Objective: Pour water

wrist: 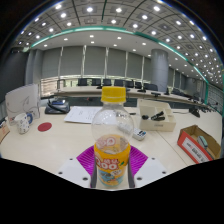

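While upright: bottle (pixel 112 140), yellow cap, orange label
Fingers (pixel 112 163): clenched on bottle, pink pads at both sides
Beyond: white desk (pixel 60 140), red mug (pixel 43 127)

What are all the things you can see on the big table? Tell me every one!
Clear plastic bottle with yellow cap and orange-yellow label: one, standing between the jaws.
White curved table: one, under everything.
Red mug: one, left of the bottle.
Open white box: one, right, beyond the bottle.
Cardboard box with red side: one, far right.
Papers: white, behind the bottle.
Black object: one, back left; cannot tell what.
Gripper: one, magenta pads pressing the bottle on both sides.
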A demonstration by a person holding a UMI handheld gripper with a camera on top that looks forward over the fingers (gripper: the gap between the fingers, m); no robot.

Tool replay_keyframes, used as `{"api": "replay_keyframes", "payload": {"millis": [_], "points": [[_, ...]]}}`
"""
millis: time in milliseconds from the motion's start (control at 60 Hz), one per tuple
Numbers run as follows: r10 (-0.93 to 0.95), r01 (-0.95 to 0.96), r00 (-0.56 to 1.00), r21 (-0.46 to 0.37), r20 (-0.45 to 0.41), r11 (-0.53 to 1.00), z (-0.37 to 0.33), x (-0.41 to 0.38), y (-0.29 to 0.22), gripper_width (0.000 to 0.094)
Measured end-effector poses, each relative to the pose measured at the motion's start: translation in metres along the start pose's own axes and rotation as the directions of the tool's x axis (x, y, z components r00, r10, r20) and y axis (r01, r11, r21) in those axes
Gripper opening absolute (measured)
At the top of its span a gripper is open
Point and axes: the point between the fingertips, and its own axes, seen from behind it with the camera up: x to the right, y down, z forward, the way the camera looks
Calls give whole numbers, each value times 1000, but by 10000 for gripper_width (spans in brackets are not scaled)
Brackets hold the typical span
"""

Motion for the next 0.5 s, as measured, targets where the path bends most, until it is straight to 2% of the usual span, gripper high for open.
{"api": "replay_keyframes", "payload": {"millis": [150,300,400,500], "points": [[-100,100,994,-7,-53,995,6,-7,-22,407],[-266,272,955,28,-128,962,10,-34,-84,406],[-438,452,872,17,-217,892,12,-65,-134,405],[-632,661,712,-11,-306,750,19,-110,-183,405]]}}
